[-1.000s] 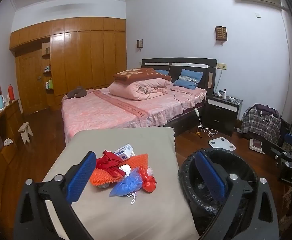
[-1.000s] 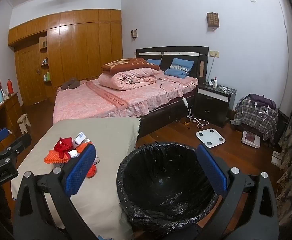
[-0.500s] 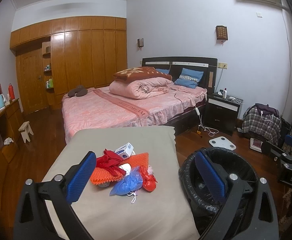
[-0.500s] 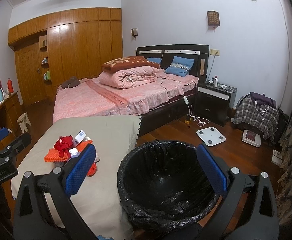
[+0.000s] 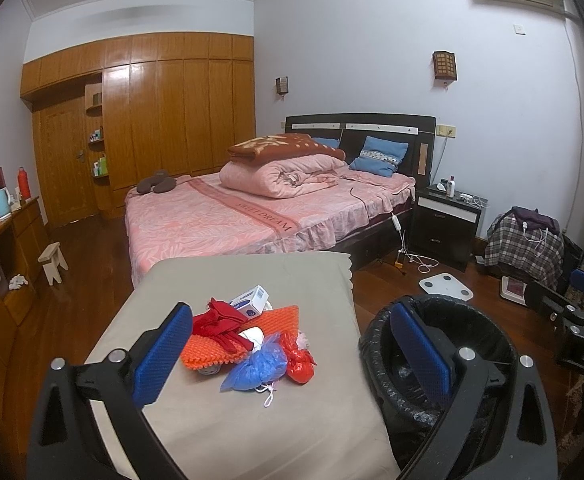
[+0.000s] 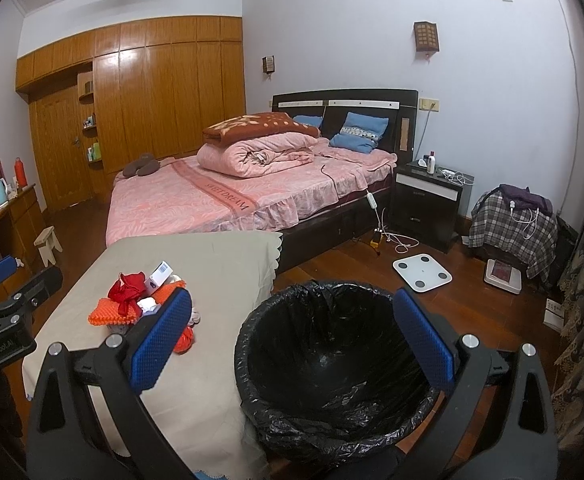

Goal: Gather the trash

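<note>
Almost nothing is changing against the earlier frames: both wrist views are drifting only slightly, and every item is keeping its place. Behind the work area, a pink bed (image 5: 260,216) is filling the middle of the room. In front of it, a table with a beige cloth (image 5: 252,412) is carrying the trash, and a bin lined with a black bag (image 6: 331,364) is standing on the floor just beside the table's right edge. The left gripper (image 5: 292,356) is hanging over the near end of the table with its blue pads wide apart and nothing between them; the trash pile is lying ahead of the gap. The right gripper (image 6: 292,344) is hovering above the bin mouth, its pads likewise spread and gripping nothing. The pile is sitting together near the table's middle: an orange textured mat (image 5: 248,338) is lying underneath, a red crumpled piece (image 5: 222,322) is resting on it, a blue knotted bag (image 5: 258,366) and a smaller red knotted bag (image 5: 299,362) are touching its near edge, and a small white and blue box (image 5: 250,300) is sitting at the far side. Judging by this layout, collection is not yet under way: all visible trash is remaining on the table, and the bin is appearing to contain only its liner. Every piece is still awaiting pickup and transfer.
</note>
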### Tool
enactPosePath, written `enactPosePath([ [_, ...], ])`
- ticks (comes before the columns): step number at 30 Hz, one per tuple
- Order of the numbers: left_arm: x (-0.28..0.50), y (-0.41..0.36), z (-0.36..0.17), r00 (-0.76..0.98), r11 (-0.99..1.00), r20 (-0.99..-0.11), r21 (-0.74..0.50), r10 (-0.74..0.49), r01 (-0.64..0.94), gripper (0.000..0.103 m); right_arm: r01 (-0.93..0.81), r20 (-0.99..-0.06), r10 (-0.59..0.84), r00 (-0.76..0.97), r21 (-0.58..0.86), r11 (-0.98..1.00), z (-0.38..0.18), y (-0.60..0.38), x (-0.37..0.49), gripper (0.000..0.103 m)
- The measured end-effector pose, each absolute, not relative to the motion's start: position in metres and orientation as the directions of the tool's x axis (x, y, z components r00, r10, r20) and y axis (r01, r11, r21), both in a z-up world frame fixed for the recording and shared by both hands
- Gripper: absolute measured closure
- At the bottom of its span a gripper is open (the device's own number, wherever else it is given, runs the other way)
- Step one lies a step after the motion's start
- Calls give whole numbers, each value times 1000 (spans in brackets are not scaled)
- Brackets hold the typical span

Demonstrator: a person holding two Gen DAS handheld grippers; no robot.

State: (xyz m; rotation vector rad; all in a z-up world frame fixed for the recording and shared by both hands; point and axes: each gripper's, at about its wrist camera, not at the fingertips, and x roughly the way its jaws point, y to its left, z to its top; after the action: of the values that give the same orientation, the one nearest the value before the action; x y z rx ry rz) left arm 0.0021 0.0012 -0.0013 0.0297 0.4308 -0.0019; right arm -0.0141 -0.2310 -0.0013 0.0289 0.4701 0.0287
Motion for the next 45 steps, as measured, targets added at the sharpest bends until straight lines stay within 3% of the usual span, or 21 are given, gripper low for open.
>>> enactPosePath([
  [45, 6, 19, -21, 900, 1000, -436, 18, 12, -5, 6, -49, -461, 61, 885, 39, 998, -25, -201, -4, 5],
])
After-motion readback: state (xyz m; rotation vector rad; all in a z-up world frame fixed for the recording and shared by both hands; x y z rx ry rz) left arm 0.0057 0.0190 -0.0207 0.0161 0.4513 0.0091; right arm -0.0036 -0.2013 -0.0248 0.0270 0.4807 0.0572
